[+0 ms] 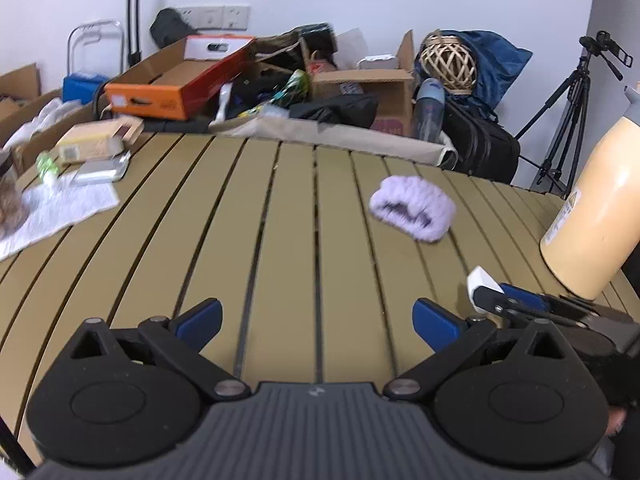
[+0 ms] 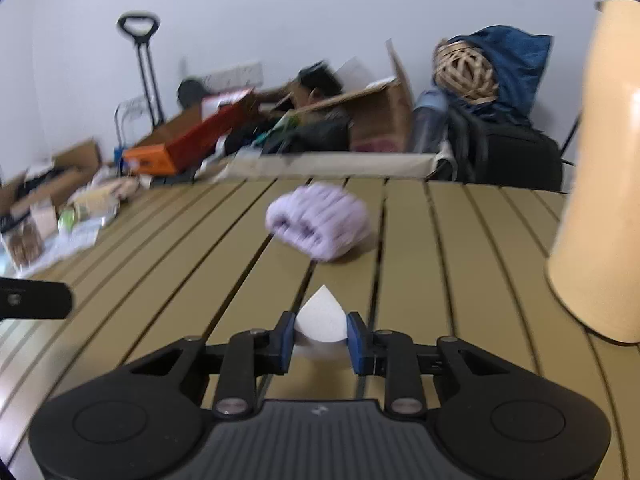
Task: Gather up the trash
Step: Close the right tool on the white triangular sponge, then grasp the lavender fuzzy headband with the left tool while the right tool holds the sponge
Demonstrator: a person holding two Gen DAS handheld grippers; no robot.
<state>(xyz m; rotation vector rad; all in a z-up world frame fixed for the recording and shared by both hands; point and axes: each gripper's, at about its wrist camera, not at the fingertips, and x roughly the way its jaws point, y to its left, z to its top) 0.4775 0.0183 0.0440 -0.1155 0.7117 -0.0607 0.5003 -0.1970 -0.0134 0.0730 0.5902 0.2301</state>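
My right gripper [image 2: 320, 334] is shut on a small white wedge-shaped sponge [image 2: 321, 319] and holds it low over the slatted tan table [image 2: 424, 264]. In the left wrist view the same white sponge [image 1: 480, 282] shows at the right, held by the right gripper [image 1: 494, 294]. My left gripper [image 1: 318, 318] is open and empty above the table's front. A fluffy lilac headband [image 1: 414, 213] lies on the table ahead; it also shows in the right wrist view [image 2: 320, 222], just beyond the sponge.
A tall cream bottle [image 1: 592, 216] stands at the table's right, also in the right wrist view [image 2: 600, 184]. A white paper towel [image 1: 60, 210], small boxes [image 1: 94, 142] and a silver packet [image 1: 102, 170] lie at the far left. Cluttered cardboard boxes [image 1: 360, 88] stand beyond the table.
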